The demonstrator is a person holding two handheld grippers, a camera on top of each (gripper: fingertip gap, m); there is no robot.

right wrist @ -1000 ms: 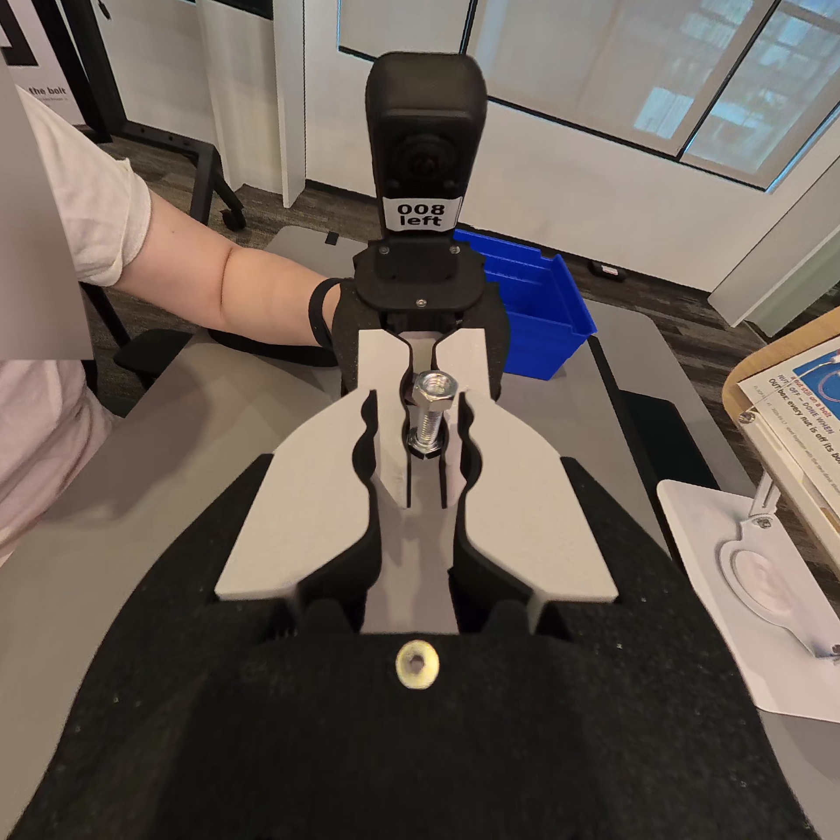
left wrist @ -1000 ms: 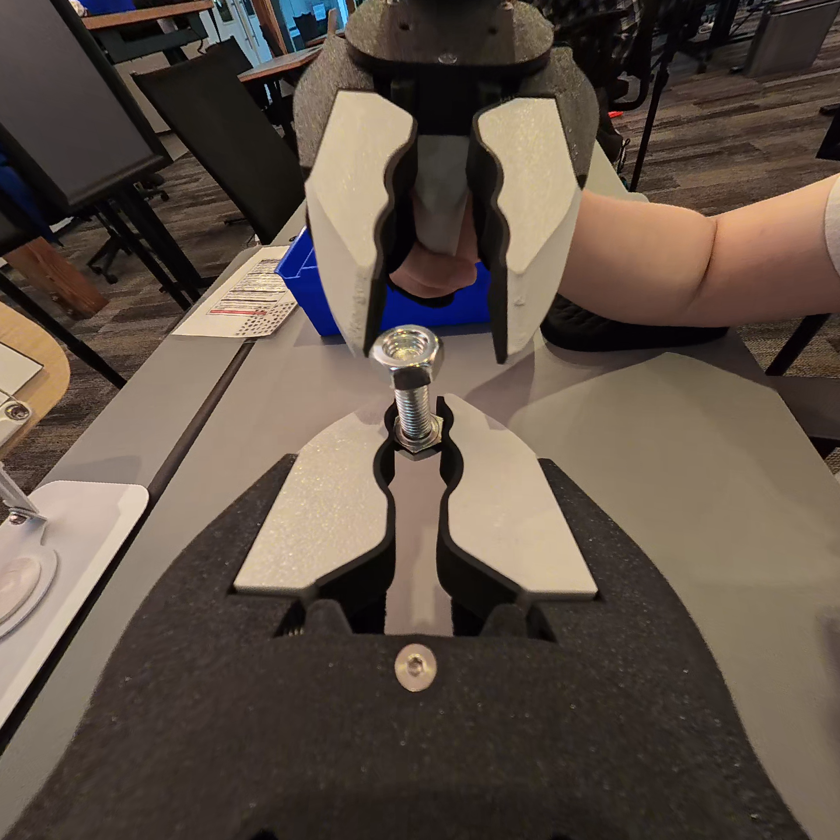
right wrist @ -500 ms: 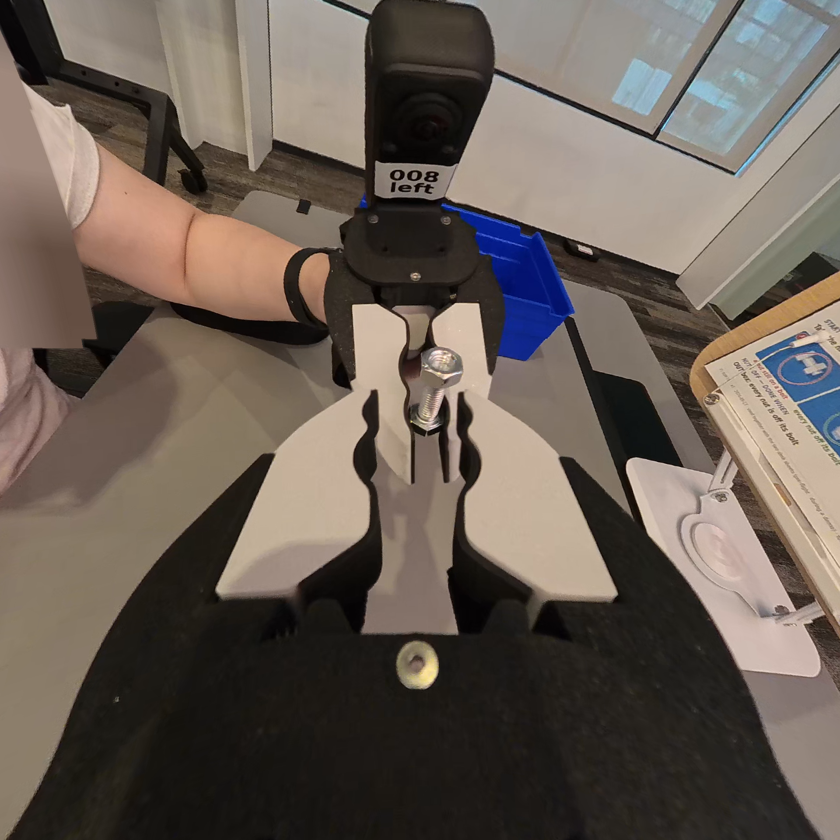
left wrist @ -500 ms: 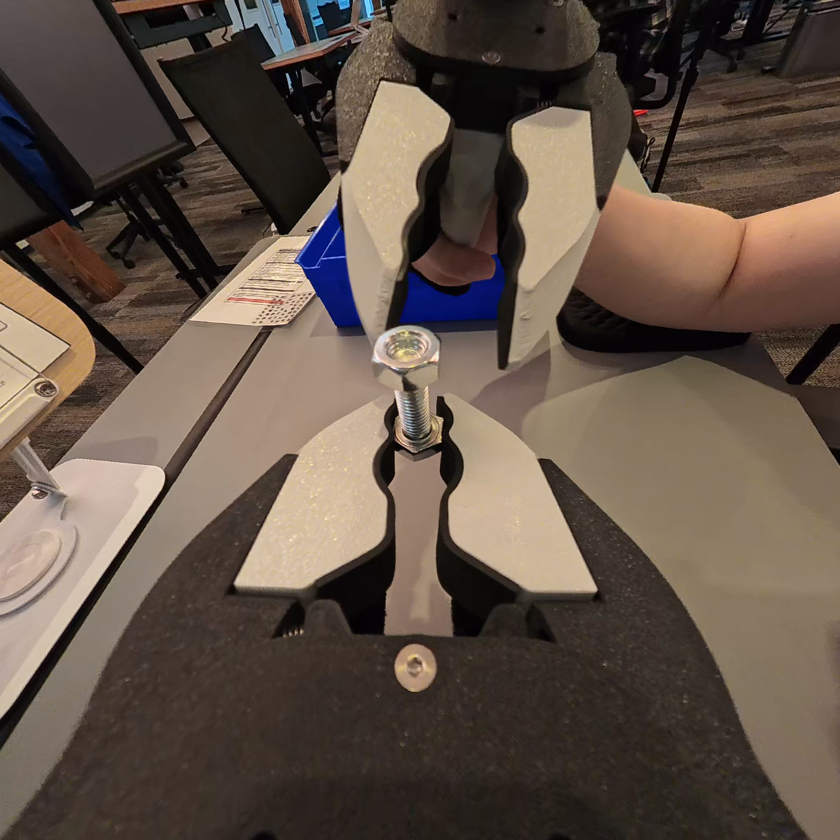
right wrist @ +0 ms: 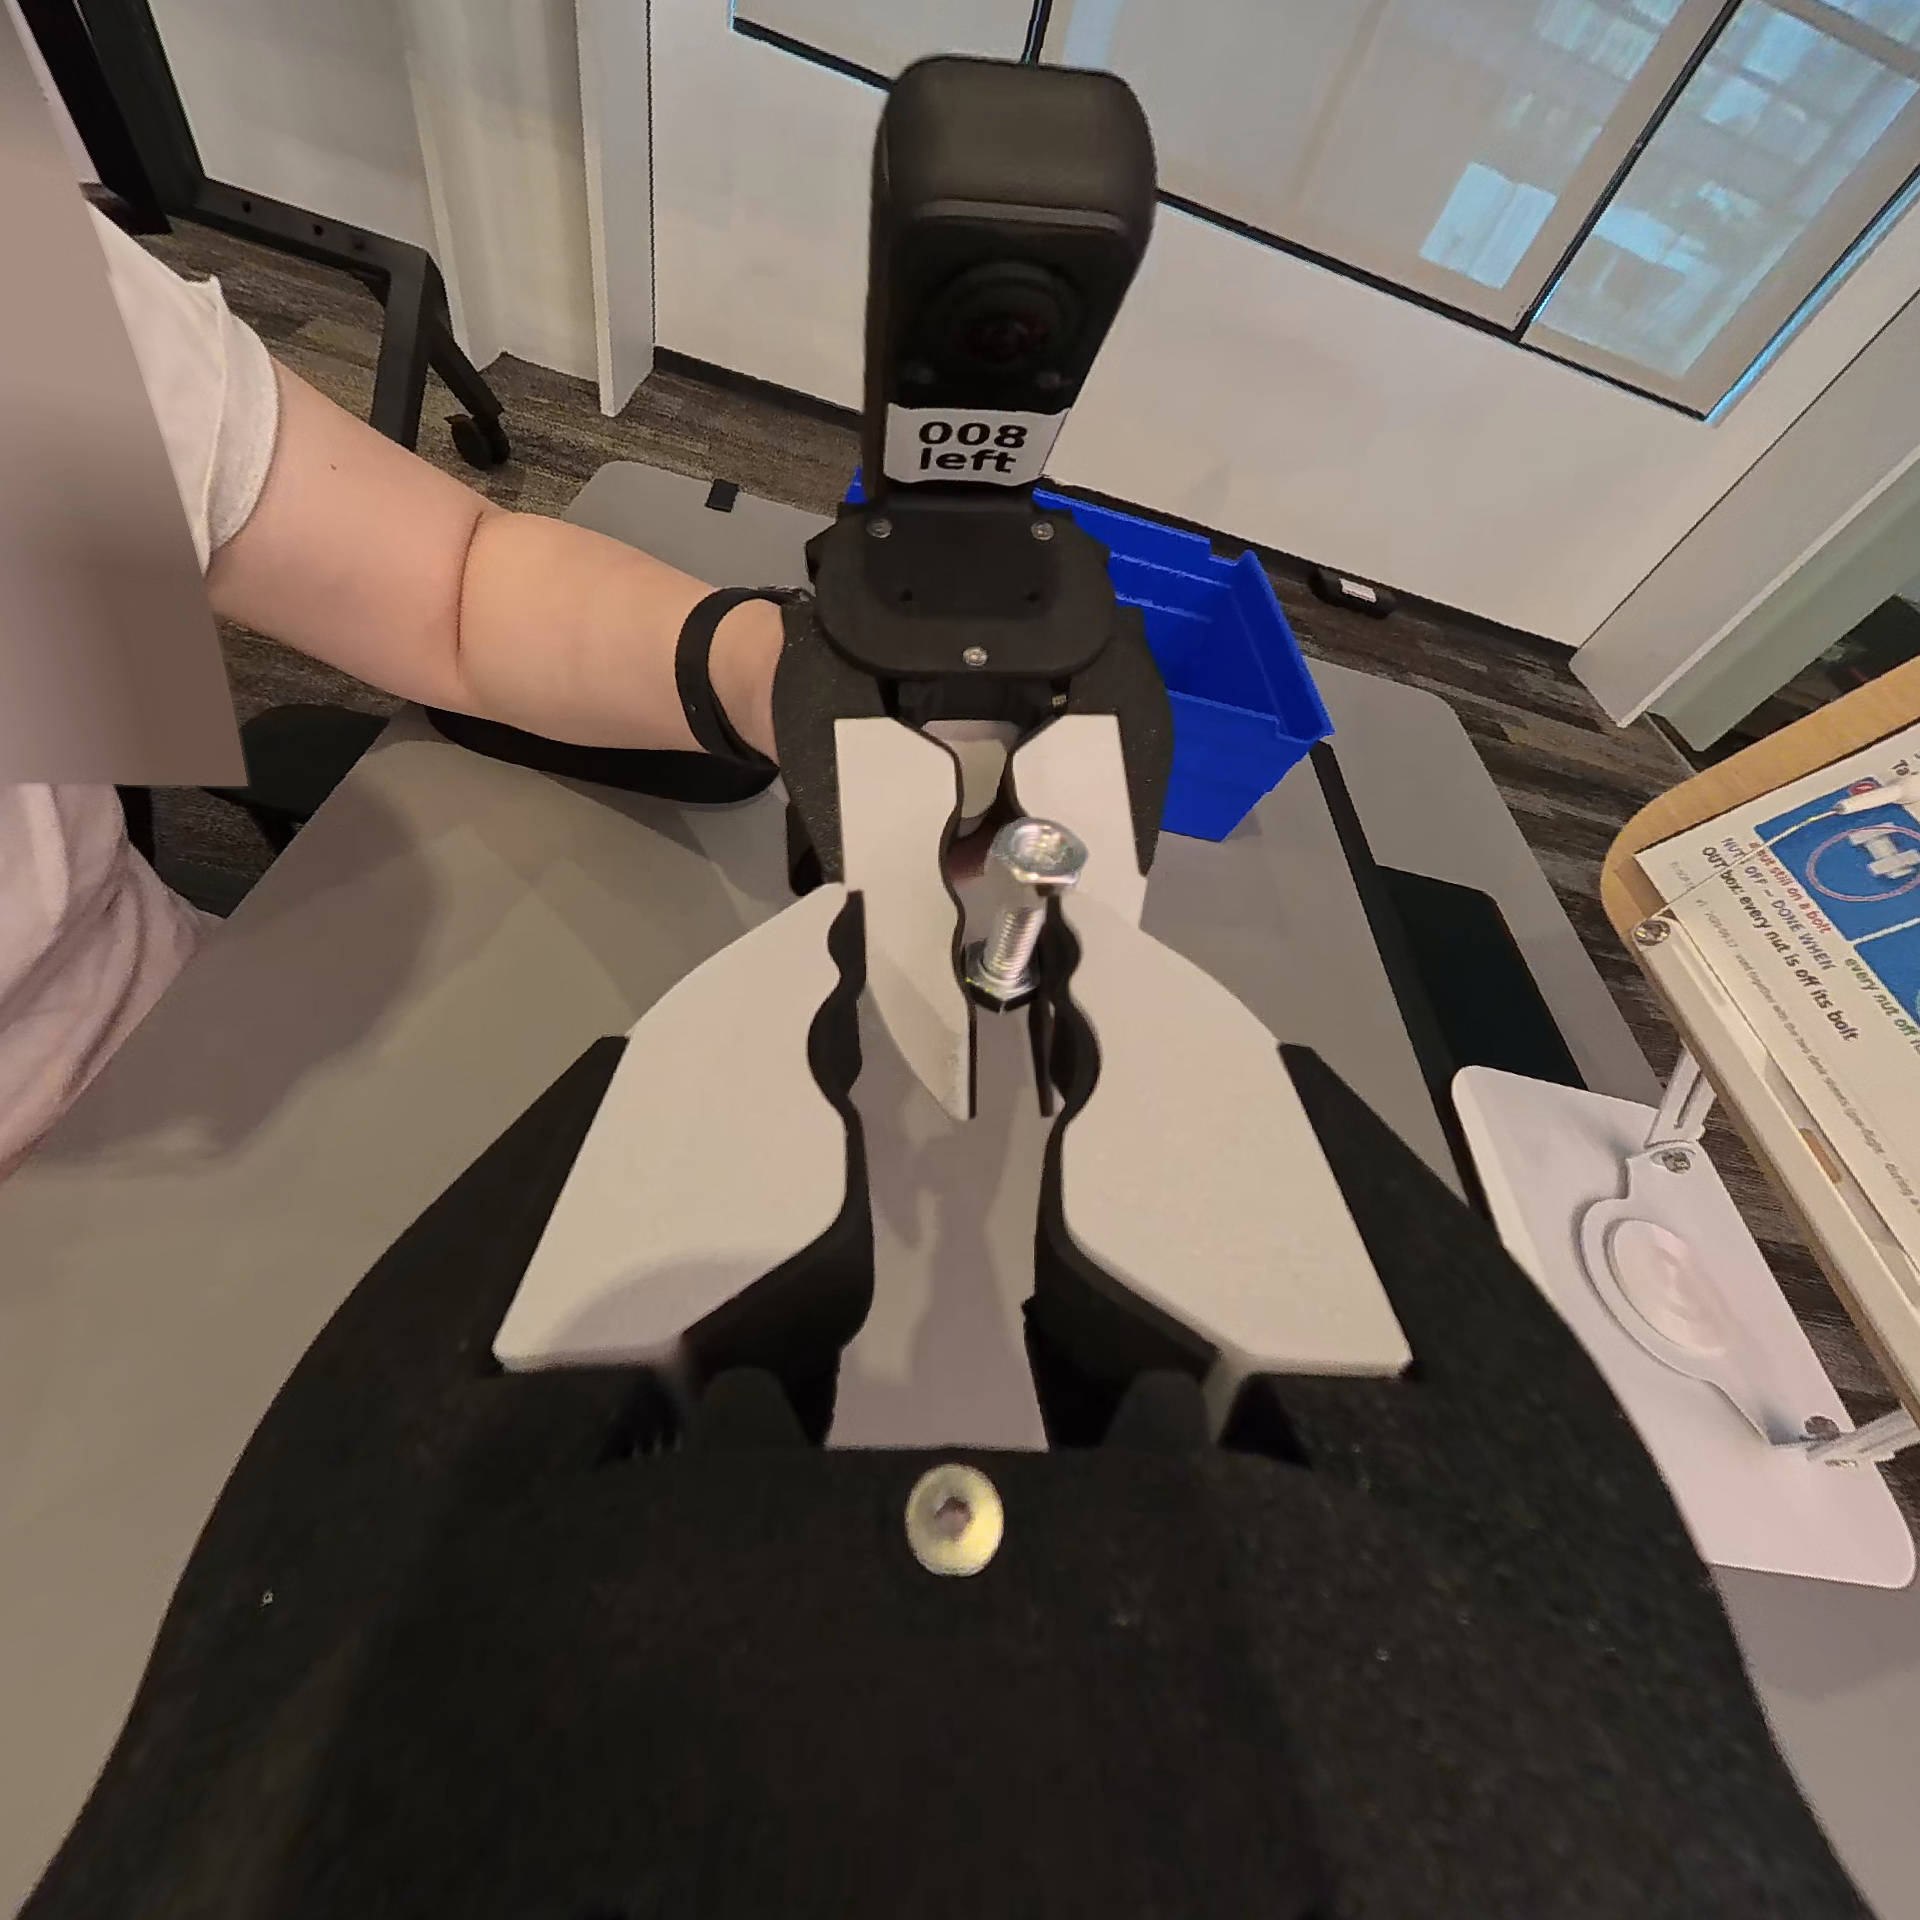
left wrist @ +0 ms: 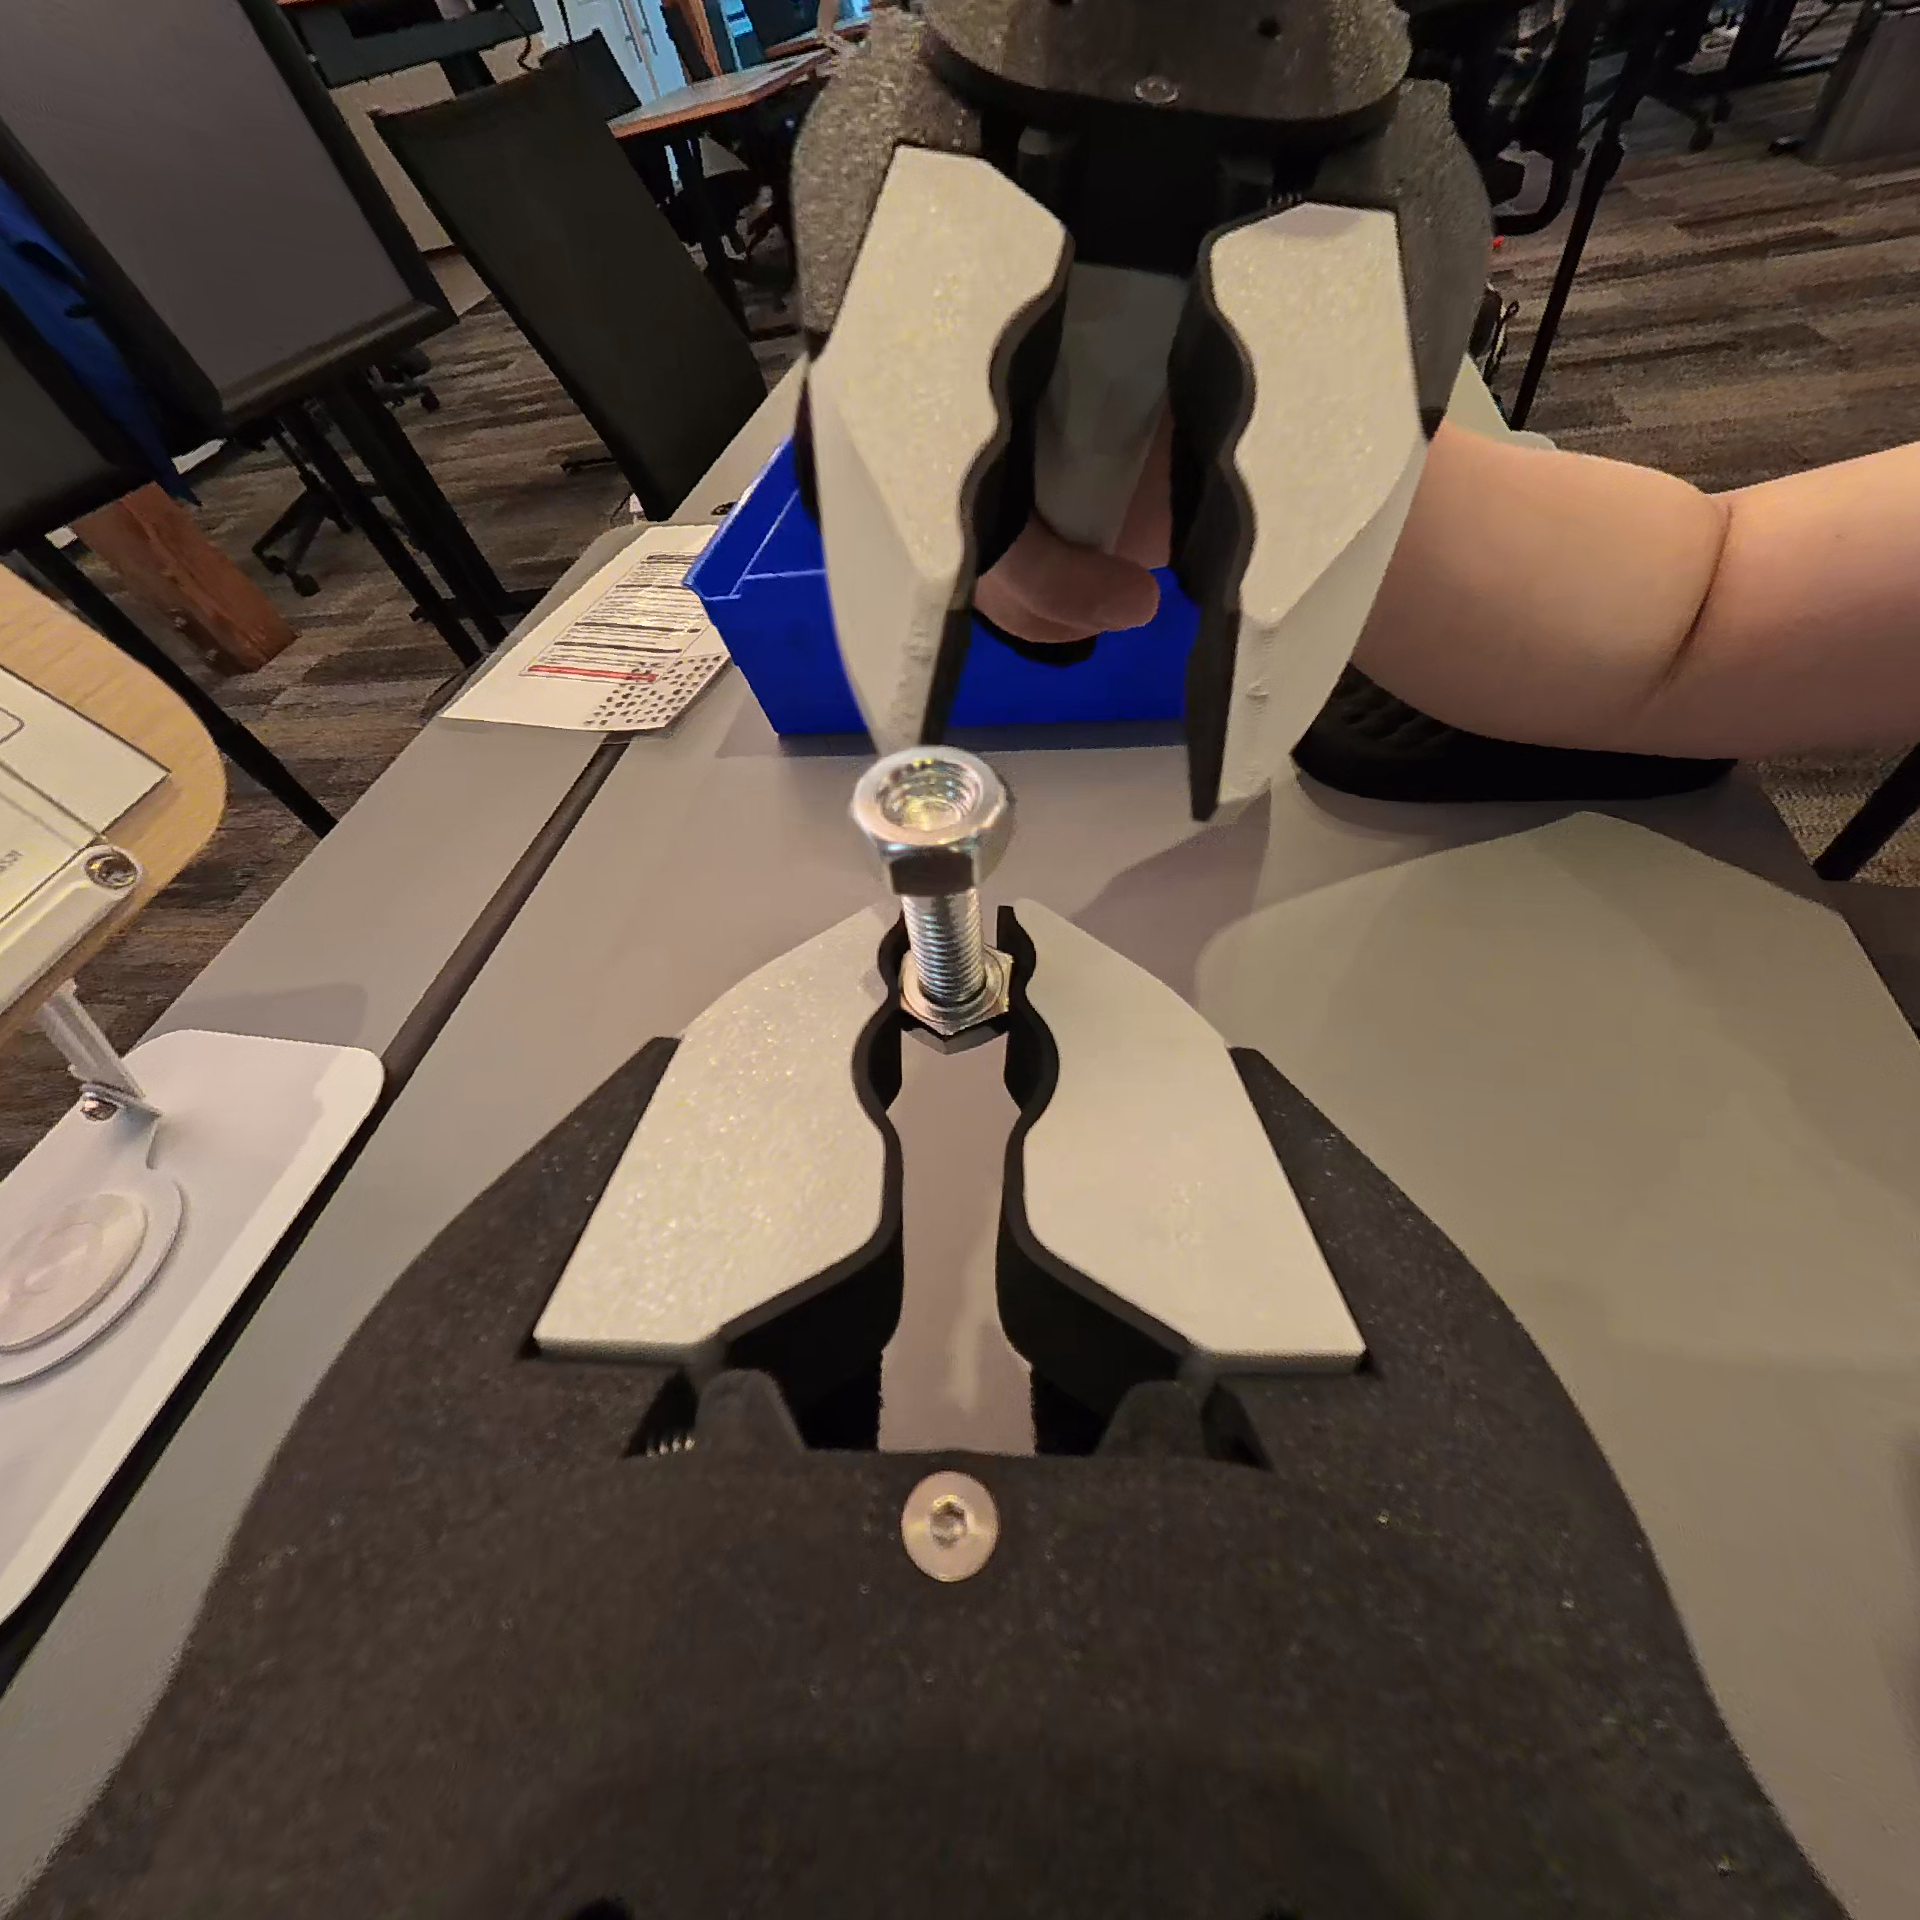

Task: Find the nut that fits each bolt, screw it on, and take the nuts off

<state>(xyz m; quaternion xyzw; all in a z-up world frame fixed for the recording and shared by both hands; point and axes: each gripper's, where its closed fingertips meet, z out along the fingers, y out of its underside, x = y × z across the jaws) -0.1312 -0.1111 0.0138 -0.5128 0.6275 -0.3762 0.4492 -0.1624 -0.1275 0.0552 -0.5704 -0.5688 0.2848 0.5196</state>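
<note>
Zinc-bright bolt (left wrist: 940, 914) upright, head up; nut (left wrist: 954, 1004) near thread's bottom, pinched in left claw (left wrist: 951, 987); right claw (left wrist: 1060, 764) spread apart just above head, not touching; nut not yet off, unscrewing remains; grey table (left wrist: 1455, 1091) beneath.

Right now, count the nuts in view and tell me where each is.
1. The nut sits low on the bolt, clamped between the left gripper tips. More may lie hidden inside the blue bin.

Grey table (left wrist: 1558, 1091) bears blue bin (left wrist: 1039, 686) (paper (left wrist: 613, 665) beside)
</note>
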